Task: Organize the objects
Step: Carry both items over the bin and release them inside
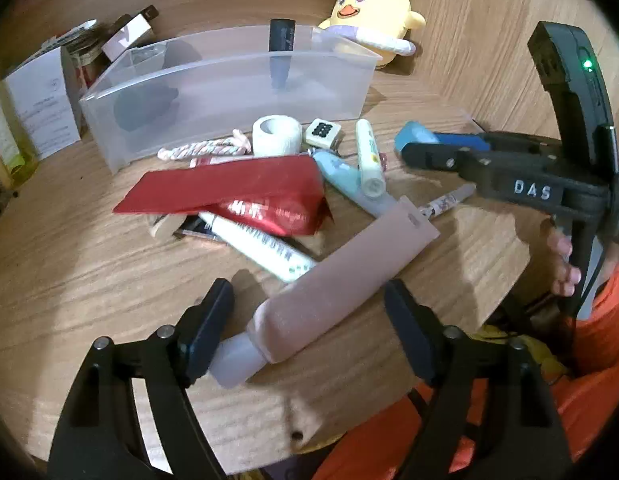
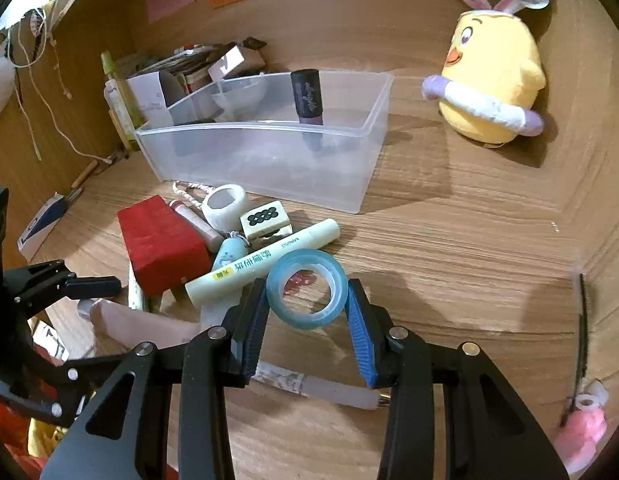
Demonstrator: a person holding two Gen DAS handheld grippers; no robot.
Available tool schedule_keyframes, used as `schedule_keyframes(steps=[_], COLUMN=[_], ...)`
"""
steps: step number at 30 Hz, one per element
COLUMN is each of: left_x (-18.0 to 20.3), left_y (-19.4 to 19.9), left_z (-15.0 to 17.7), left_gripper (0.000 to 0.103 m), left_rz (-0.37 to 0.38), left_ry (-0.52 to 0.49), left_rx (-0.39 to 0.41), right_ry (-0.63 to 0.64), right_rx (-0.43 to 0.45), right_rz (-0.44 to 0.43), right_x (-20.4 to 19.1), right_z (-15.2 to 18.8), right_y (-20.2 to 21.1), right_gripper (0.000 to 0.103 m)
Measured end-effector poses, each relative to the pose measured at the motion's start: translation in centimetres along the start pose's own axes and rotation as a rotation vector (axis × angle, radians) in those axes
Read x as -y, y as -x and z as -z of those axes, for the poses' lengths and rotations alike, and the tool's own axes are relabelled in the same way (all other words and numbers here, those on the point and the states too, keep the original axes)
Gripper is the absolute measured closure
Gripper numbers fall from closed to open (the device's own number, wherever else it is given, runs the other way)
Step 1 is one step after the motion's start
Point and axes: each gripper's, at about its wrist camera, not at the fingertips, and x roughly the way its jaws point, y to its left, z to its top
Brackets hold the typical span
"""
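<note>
**Blue tape ring pinched, pink tube between open fingers**

Blue is what my right fingers (image 2: 307, 306) clamp: the translucent tape roll (image 2: 306, 293), upright on edge, one pad pressing each side, just in front of the pile on the wooden desk (image 2: 449, 248)

My left fingers (image 1: 309, 318) stand apart on either side of the pale pink tube (image 1: 341, 276), whose white cap (image 1: 237, 360) lies close by one pad; I cannot tell whether it touches. The tube lies flat, its crimped end towards the pile

In that pile: a red block (image 2: 161, 240), a white tape roll (image 2: 224, 203), a mahjong-patterned tile (image 2: 264, 220) and a pale green marker (image 2: 261, 266). Behind them stands the clear bin (image 2: 269, 148), a dark tube (image 2: 308, 100) leaning inside. A yellow chick plush (image 2: 491, 80) sits well apart to its right
</note>
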Motion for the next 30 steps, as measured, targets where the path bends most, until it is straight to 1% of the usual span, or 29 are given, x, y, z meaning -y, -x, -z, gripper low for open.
schedule_keyframes(steps=[1,3,4,7,9,11,13,15,17,23,30], left_x=[0.1,0.2,0.3,0.4,0.5,0.5,0.6,1.0,1.2,1.3,-0.2], left_y=[0.1,0.4,0.6,0.8,0.9,1.1,1.3,1.6,2.1,3.5,4.6], left_z=[0.3,0.7,0.9,1.3,1.5,1.6,1.7,1.6,1.3,-0.1,-2.8], left_gripper=[0.035,0.044,0.047,0.06,0.078,0.088,0.089,0.094,0.099,0.099,0.099], left_rz=[-0.004,-0.014,-0.018,-0.032,-0.035,-0.017,-0.026,-0.039,-0.03,-0.039,-0.033], left_ry=[-0.003,-0.015,-0.023,-0.039,-0.042,-0.041,-0.043,-0.055,-0.057,-0.053,0.012], left_rx=[0.004,0.011,0.015,0.028,0.034,0.036,0.047,0.065,0.079,0.15,0.219], right_ry=[0.001,0.002,0.003,0.004,0.002,-0.001,-0.008,-0.013,-0.015,-0.016,-0.014], right_rx=[0.003,0.01,0.012,0.016,0.016,0.016,0.02,0.027,0.032,0.075,0.124], right_rz=[0.0,-0.003,-0.004,-0.007,-0.01,-0.01,-0.015,-0.017,-0.018,-0.023,-0.039], right_x=[0.0,0.0,-0.1,-0.3,-0.3,-0.4,-0.5,-0.5,-0.6,-1.0,-1.4], right_z=[0.1,0.3,0.4,0.6,0.8,1.0,1.1,1.1,1.1,0.5,-1.4], right_y=[0.2,0.7,0.8,1.1,1.1,1.1,1.3,1.5,1.7,2.9,3.6], right_gripper=[0.068,0.068,0.068,0.068,0.068,0.068,0.068,0.068,0.068,0.068,0.068])
